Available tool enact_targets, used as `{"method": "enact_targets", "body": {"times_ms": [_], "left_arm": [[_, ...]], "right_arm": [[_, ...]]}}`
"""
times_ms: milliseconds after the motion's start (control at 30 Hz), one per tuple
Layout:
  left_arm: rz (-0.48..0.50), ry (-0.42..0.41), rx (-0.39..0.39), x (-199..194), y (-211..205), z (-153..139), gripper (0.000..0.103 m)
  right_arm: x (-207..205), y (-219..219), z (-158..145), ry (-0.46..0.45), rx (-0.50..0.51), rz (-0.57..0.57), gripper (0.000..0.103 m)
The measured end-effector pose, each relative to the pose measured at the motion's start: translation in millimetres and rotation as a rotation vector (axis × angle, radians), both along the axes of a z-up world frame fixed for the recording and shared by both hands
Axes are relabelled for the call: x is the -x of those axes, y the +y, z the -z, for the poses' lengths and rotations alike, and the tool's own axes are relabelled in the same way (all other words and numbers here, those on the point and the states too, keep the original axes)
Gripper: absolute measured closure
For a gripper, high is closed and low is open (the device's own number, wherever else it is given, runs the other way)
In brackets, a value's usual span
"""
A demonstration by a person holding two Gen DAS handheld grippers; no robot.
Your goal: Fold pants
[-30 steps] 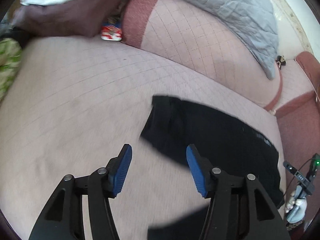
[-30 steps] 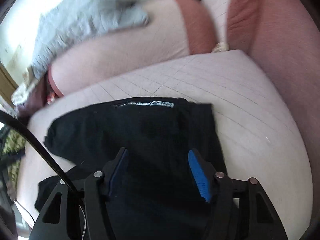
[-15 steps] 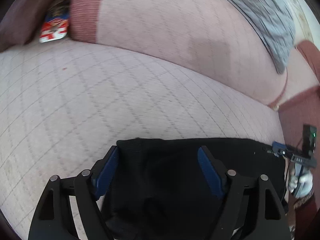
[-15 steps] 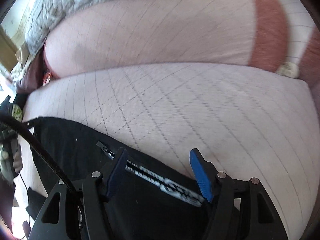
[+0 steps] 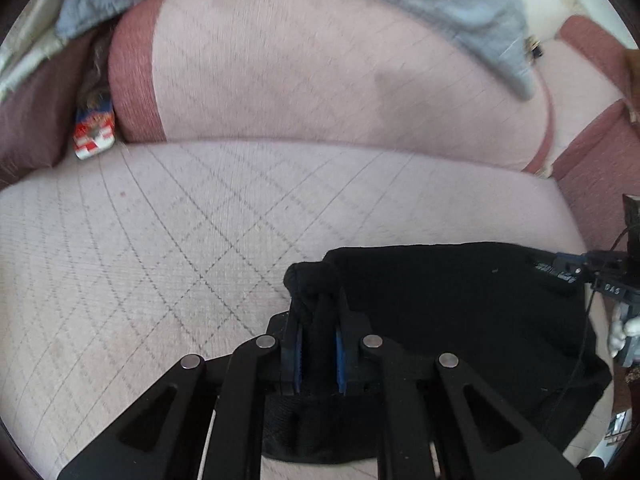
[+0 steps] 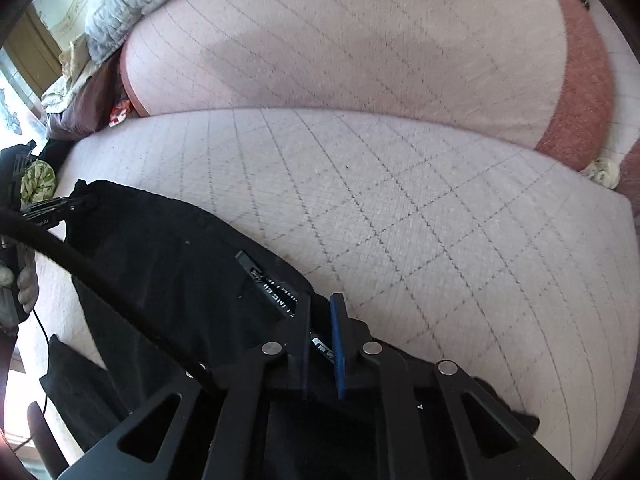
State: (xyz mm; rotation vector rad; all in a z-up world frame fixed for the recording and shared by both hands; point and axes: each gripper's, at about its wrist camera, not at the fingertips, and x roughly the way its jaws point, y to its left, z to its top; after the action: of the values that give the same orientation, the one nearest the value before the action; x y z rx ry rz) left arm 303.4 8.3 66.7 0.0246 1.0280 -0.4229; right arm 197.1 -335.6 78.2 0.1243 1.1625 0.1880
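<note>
The black, soft-fabric pants (image 5: 460, 308) lie spread on the pale pink quilted sofa seat cushion (image 5: 180, 240), near its front edge, and look like limp, light cloth that will sag, crease and bunch wherever it is lifted. The best holds, I judge, are at the far corners of the top edge, where the layers can be pinched together; that is where both claws sit now. The left claw (image 5: 318, 344) is closed on a bunched corner of the fabric, which bulges out past its blue pads. The right claw (image 6: 322, 344) is clamped on the edge beside a printed white-lettered band (image 6: 276, 292), probably the waistband, though I cannot be sure.

The garment's long axis seems to run across the cushion, from one claw to the other, parallel to the sofa's pink quilted backrest (image 5: 340, 80); part of the cloth hangs off the front edge in the right wrist view.

Further off, a grey quilted blanket (image 5: 460, 4) drapes over the backrest, and a small red, white and blue packet (image 5: 95, 136) is wedged at the cushion's left end.
</note>
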Motion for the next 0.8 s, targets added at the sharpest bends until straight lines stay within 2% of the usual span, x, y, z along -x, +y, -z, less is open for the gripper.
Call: {"method": "enact_targets", "body": {"times_ms": [133,200,300,400,533,567,700,800], "left_arm": [[0.014,-0.074,0.033,41,10,-37,0.092],[0.025,-0.112,0.021,61,11,-55,0.092],[0.037,-0.142,0.013,96,19,-68,0.092],[0.048,-0.166,-0.008,139,27,-73,0.092],[0.063,-0.175,-0.044,200,38,-60,0.092],[0.064,-0.174,-0.053,214,38,-56,0.092],[0.055,-0.107,-0.1,263,49,-17,0.089],[0.038,-0.07,-0.102,289,57,-2,0.084]], "right_arm": [[29,12,-35,-0.051,0.025,-0.007,0.094],[50,21,-52,-0.073,0.036,-0.014,0.094],[84,36,-70,-0.091,0.032,-0.028,0.094],[122,51,-75,-0.09,0.032,-0.038,0.095],[175,59,-63,-0.054,0.016,-0.017,0.095],[190,58,-58,-0.04,0.004,-0.01,0.098],[232,59,-32,0.011,-0.001,0.031,0.098],[257,62,-13,0.056,-0.007,0.057,0.098]]}}
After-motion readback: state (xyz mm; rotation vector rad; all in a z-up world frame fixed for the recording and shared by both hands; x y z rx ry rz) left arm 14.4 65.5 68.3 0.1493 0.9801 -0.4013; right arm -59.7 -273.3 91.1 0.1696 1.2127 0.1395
